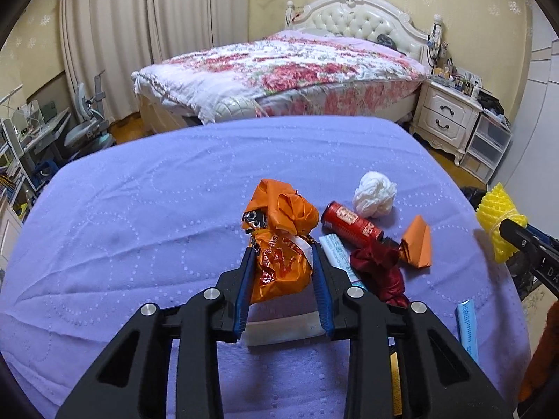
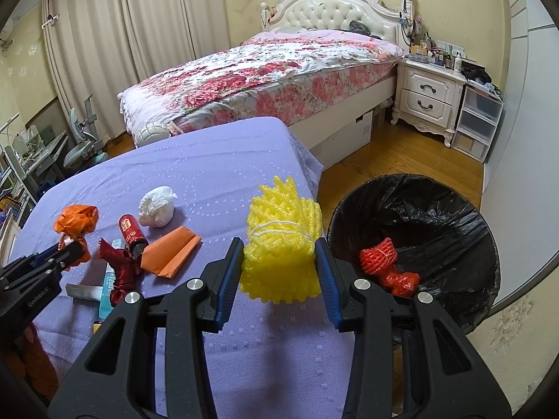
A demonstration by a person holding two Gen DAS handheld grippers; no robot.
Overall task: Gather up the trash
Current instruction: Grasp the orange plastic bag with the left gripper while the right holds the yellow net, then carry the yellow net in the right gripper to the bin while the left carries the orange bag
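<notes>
In the left wrist view, the left gripper pinches a crumpled orange bag lying on the purple cloth, its pads narrowed against it. In the right wrist view, the right gripper clamps a yellow foam net, just beside the black-lined bin.

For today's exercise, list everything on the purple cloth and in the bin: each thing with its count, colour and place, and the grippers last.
Foam net bundle: one, yellow, held above the cloth's edge.
Plastic bag: one, orange, on the purple cloth.
Can: one, red, lying mid-cloth.
Tissue wad: one, white, behind the can.
Folded paper: one, orange, beside the can.
Bin: one, black-lined, on the floor.
Foam nets: red, in the bin.
Left gripper: around the bag.
Right gripper: gripping the bundle.
</notes>
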